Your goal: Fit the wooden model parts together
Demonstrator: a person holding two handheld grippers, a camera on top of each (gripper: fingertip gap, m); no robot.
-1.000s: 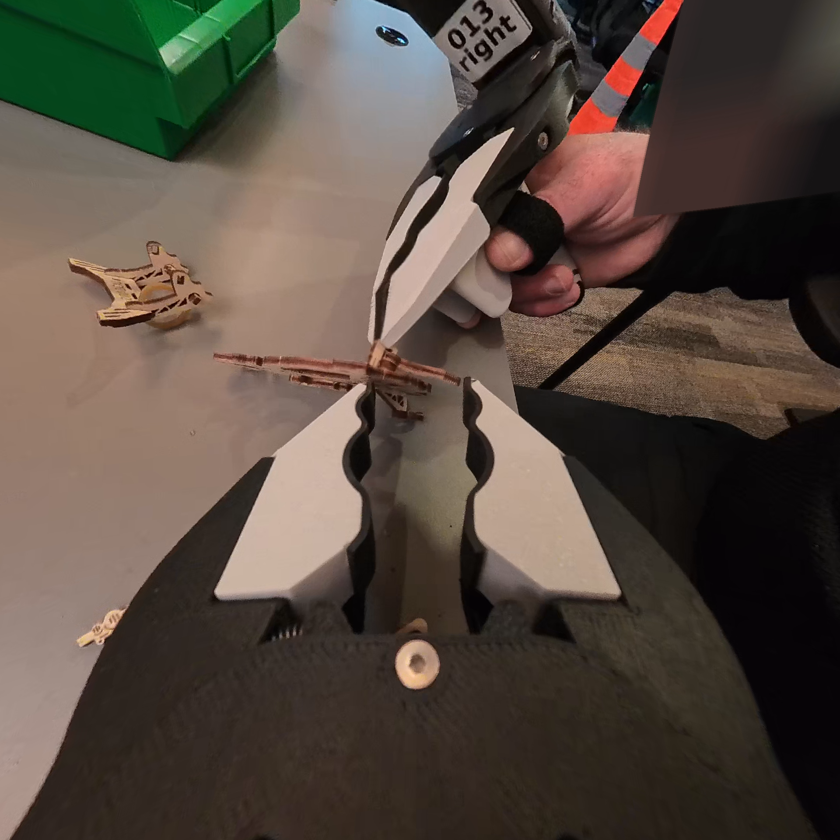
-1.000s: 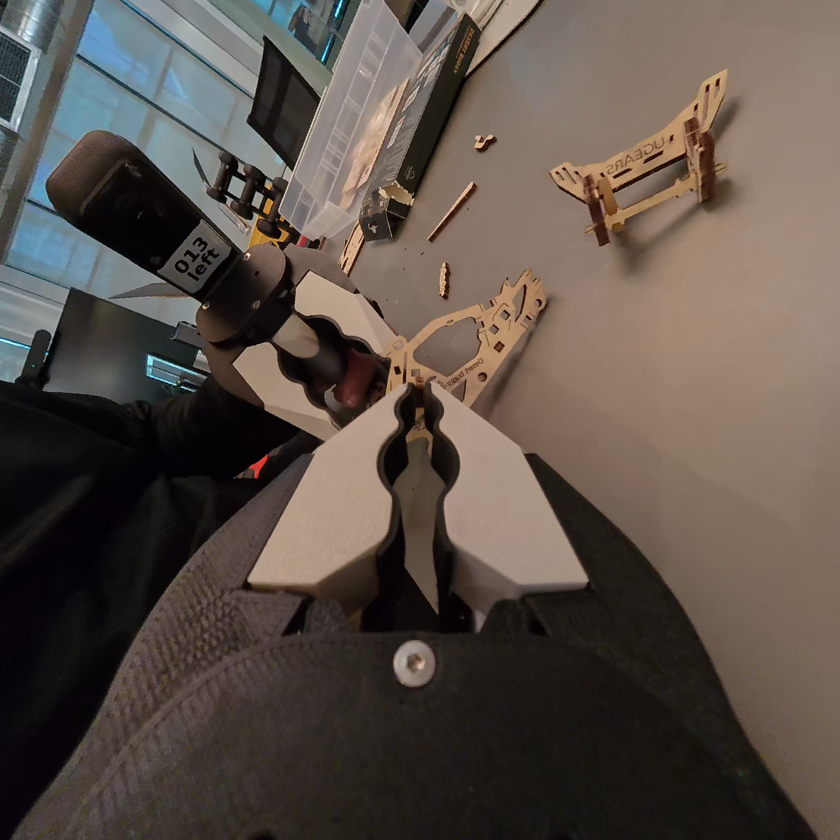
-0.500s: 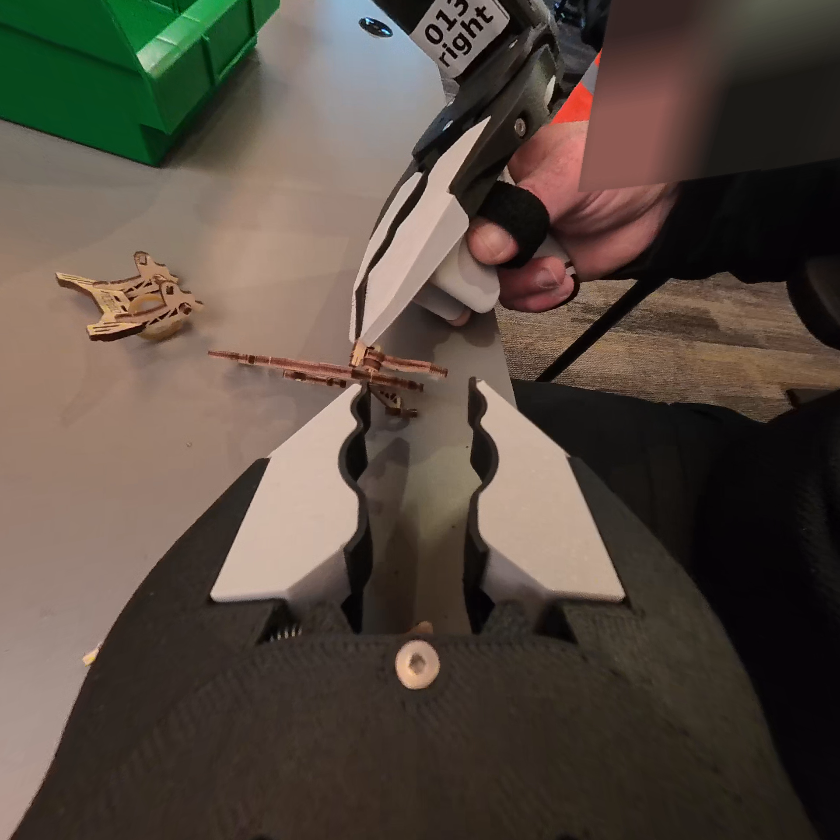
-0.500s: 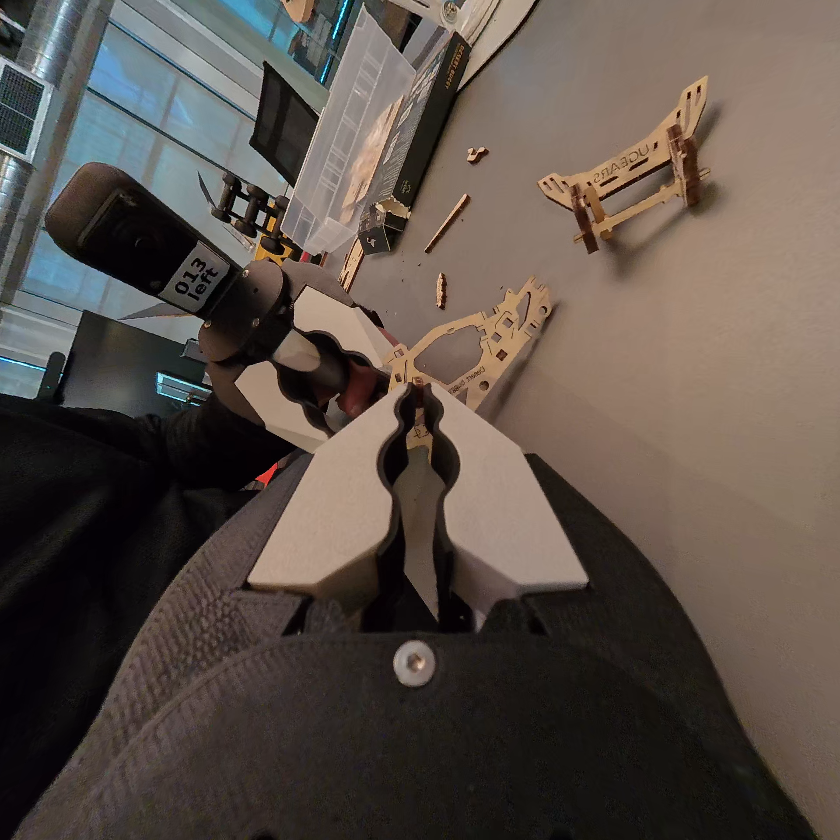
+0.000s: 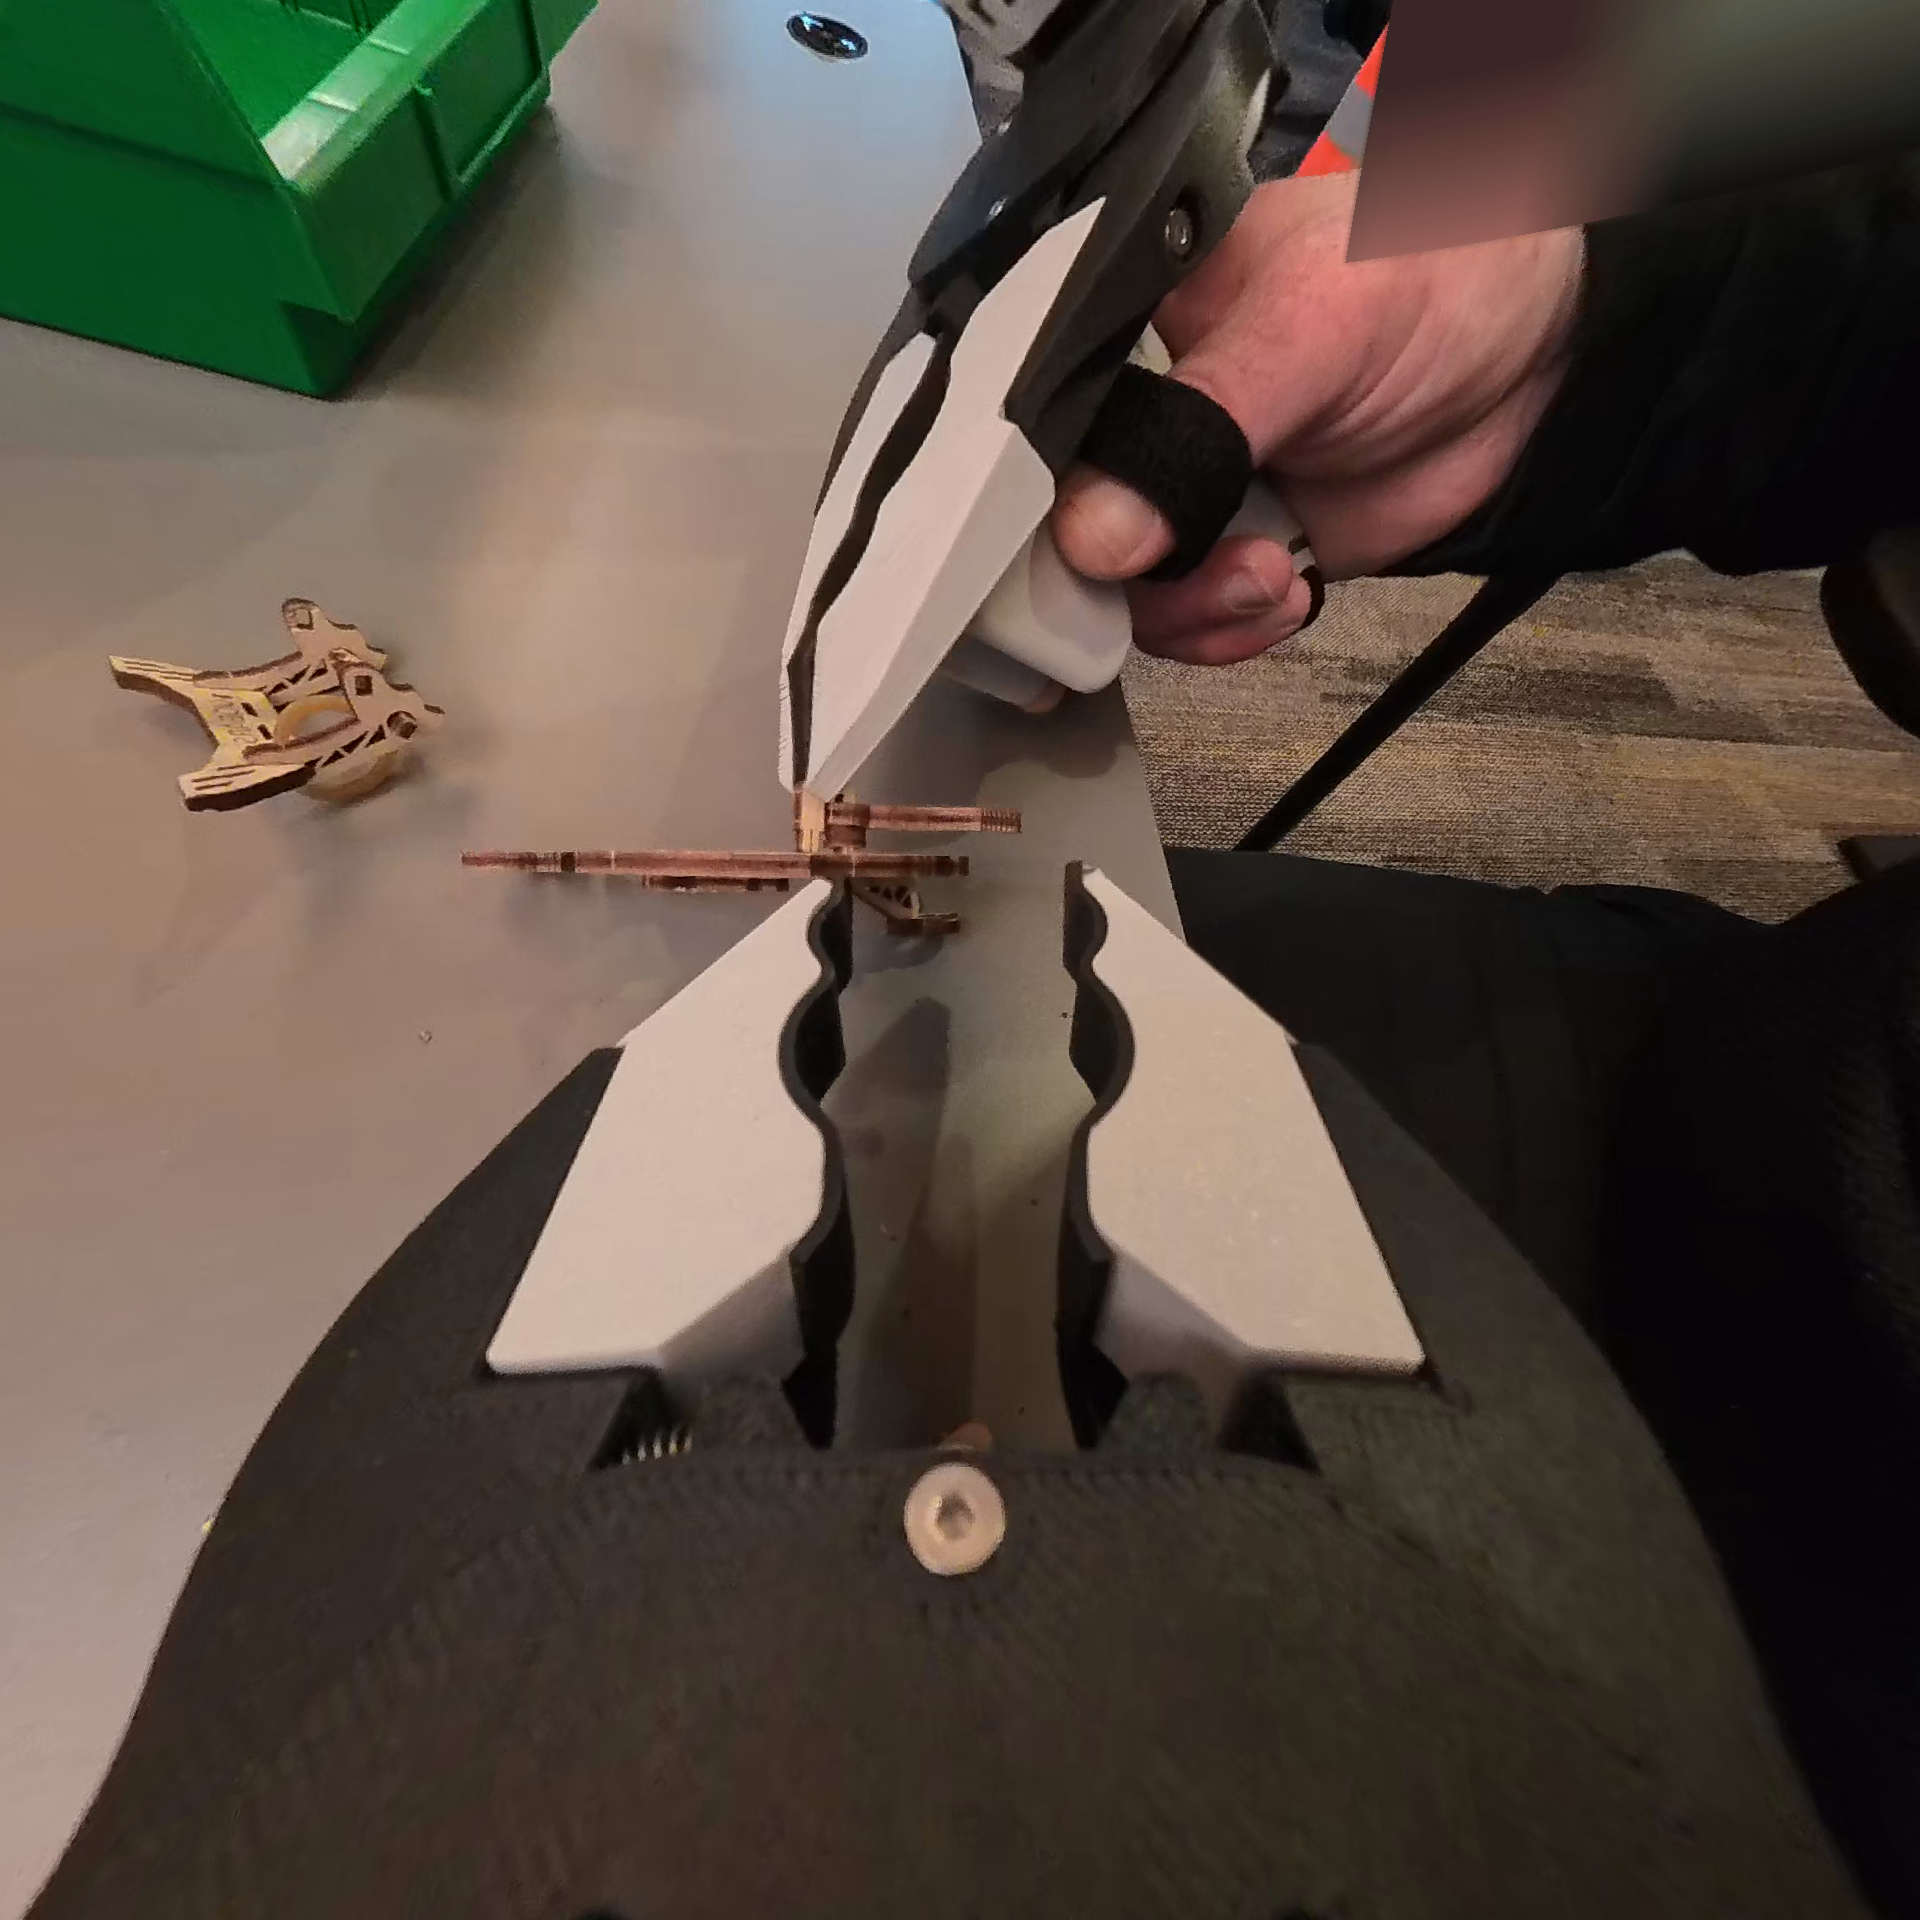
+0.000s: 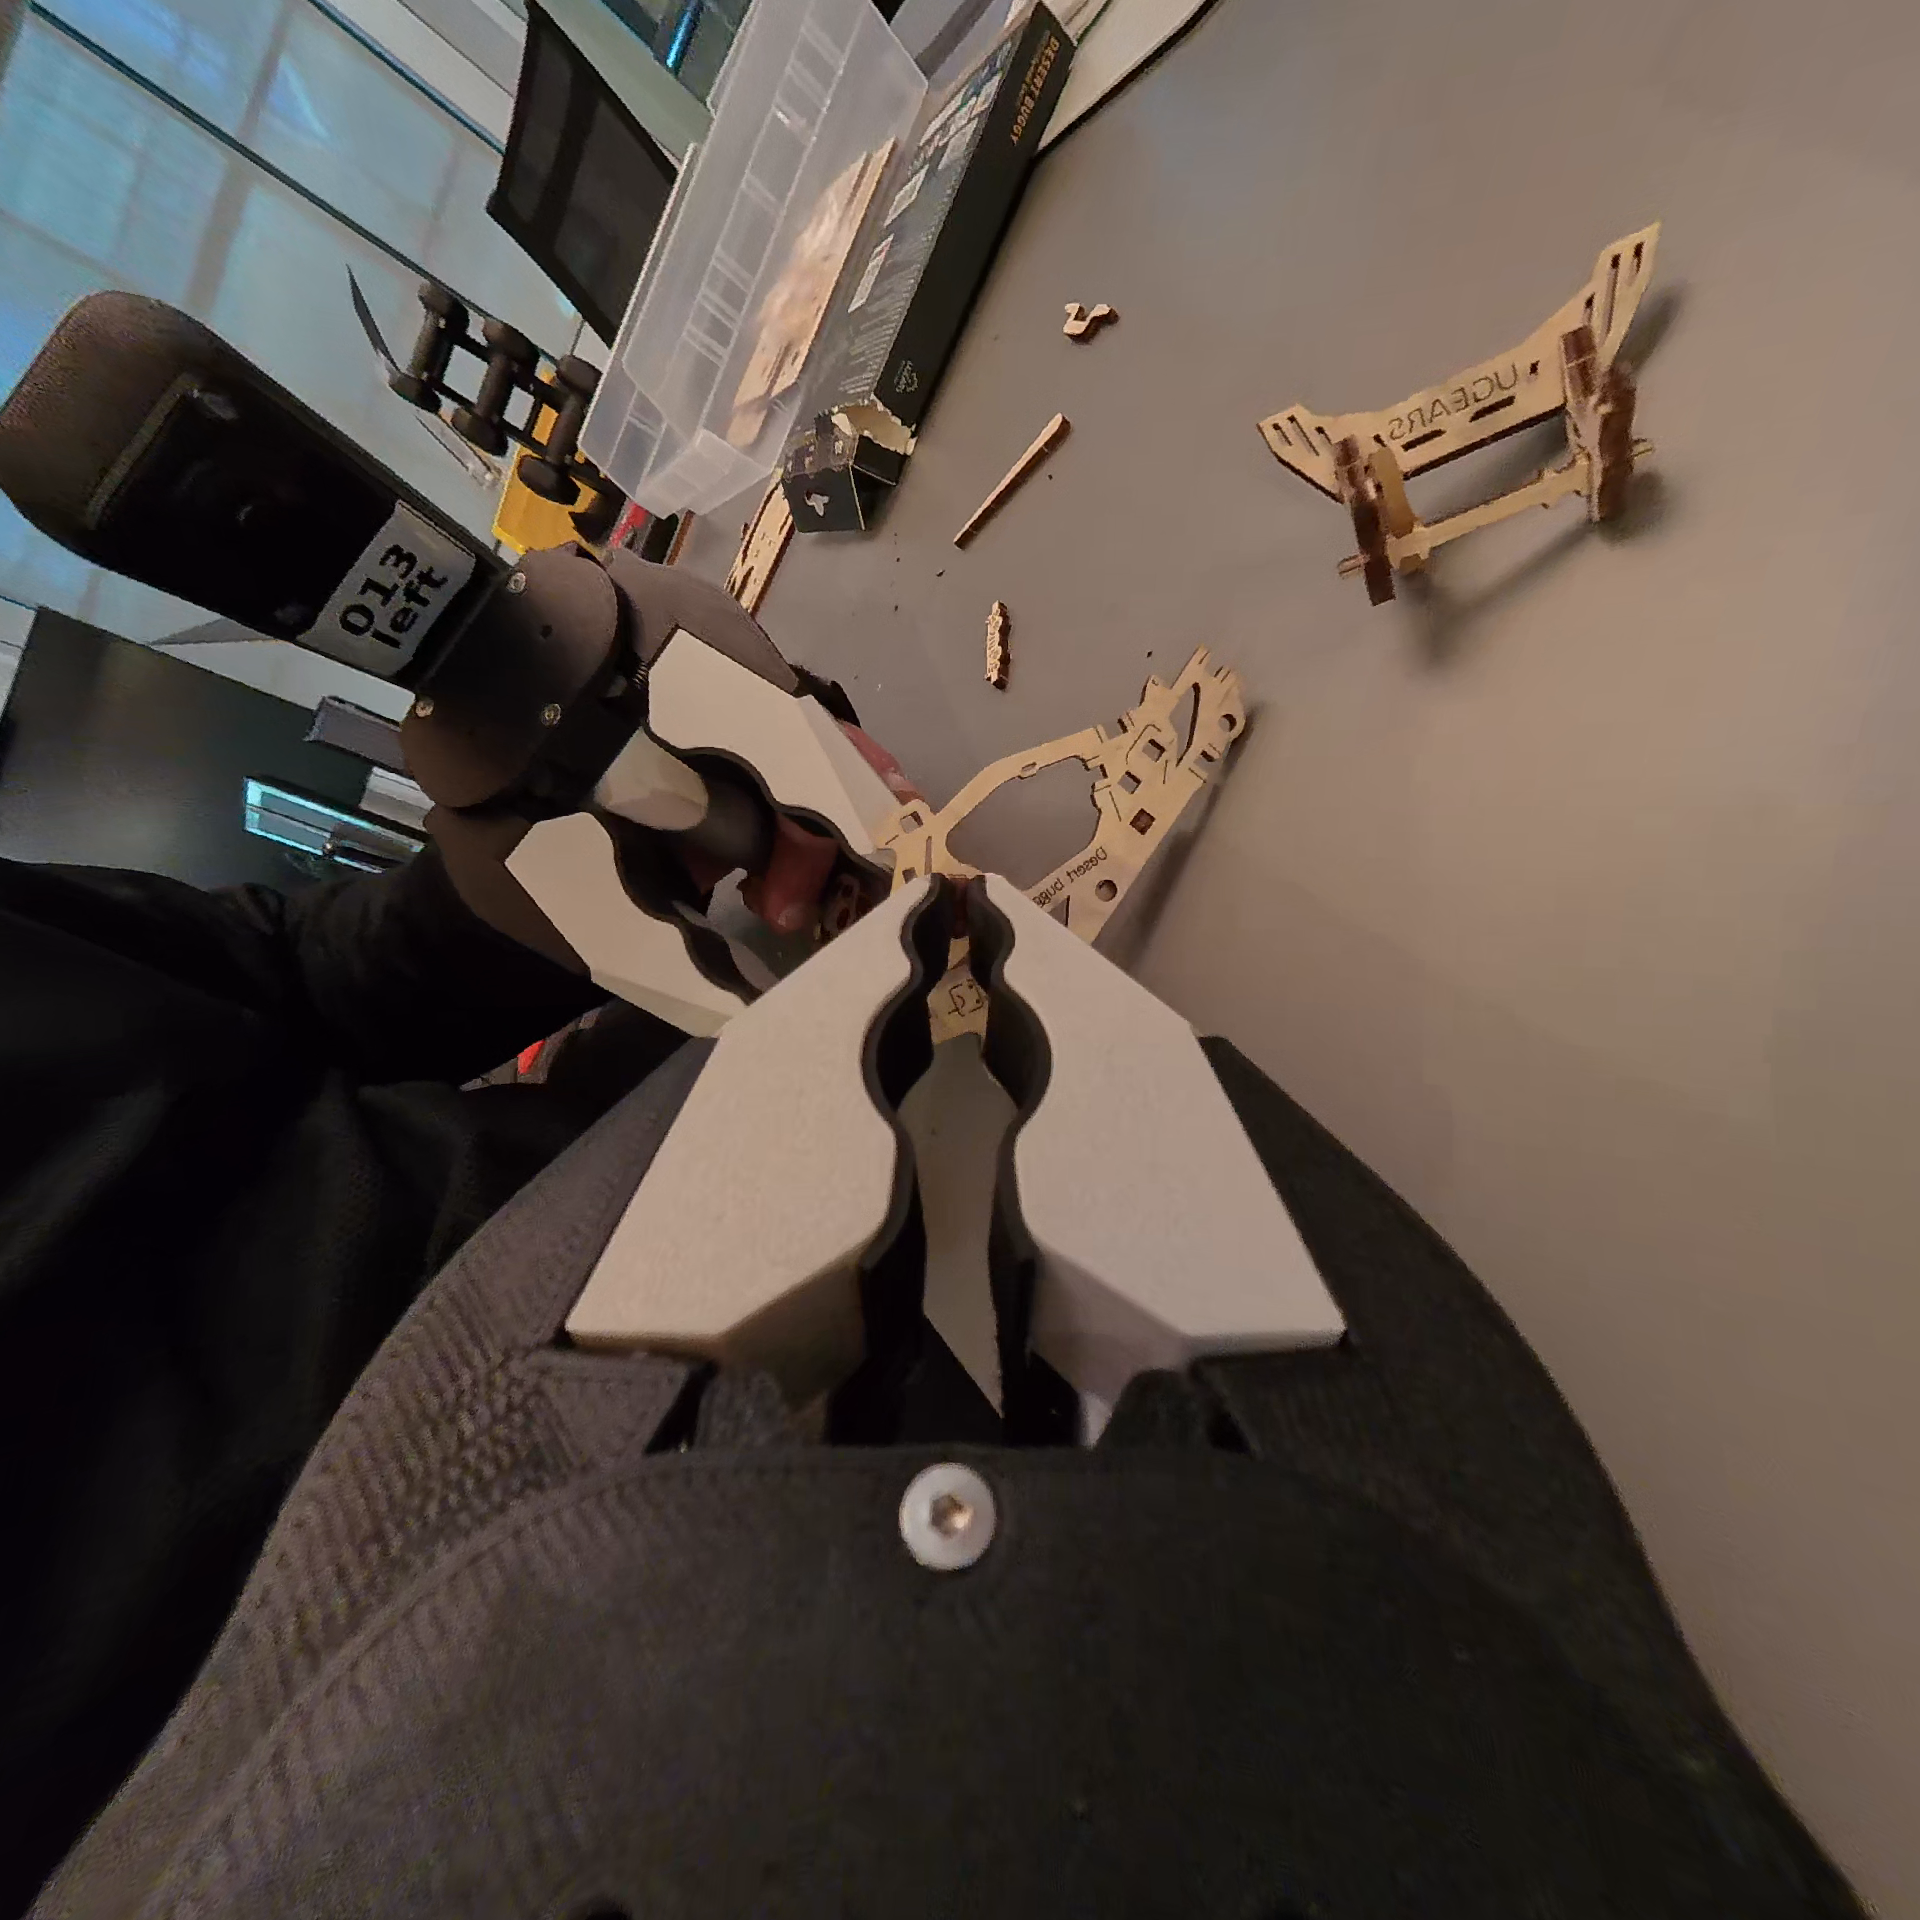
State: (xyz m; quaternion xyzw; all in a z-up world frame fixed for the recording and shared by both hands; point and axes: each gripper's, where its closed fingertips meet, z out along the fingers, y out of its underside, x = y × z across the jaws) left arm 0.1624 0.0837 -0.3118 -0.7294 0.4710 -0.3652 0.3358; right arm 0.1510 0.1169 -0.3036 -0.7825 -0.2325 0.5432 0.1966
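The right gripper (image 5: 798, 781) has its two fingers pressed almost together, pinching a small pale wooden peg (image 5: 805, 808) at the very tips. It comes down steeply from above, and the peg meets the flat wooden frame (image 5: 717, 862) near one end, where a short toothed bar (image 5: 935, 818) sits just above the frame. From the right wrist camera, the same gripper (image 6: 954, 888) shows only a thin dark slit between its fingertips, with the frame (image 6: 1101, 810) spreading away beyond them, full of cut-out holes.

The left gripper (image 5: 948, 883) has its fingers spread wide and holds nothing. Its left fingertip (image 5: 816, 904) sits right at the near edge of the frame; I cannot tell whether it touches. The right fingertip stands clear to the side. In the right wrist view, the left gripper (image 6: 831, 935) lies low beside the frame, its jaws parted.

A hand (image 5: 1371, 395) with a black strap on one finger grips the right tool's handle.

Farther out on the grey table (image 5: 520, 520), a second small assembly (image 5: 281, 727) lies well apart to the left, and a green bin (image 5: 260, 156) stands at the far corner. The other way, a bridge-like wooden stand (image 6: 1475, 436), a thin stick (image 6: 1013, 478), a few scraps, a clear plastic box (image 6: 748, 260) and a dark carton (image 6: 935, 239) lie across the table.
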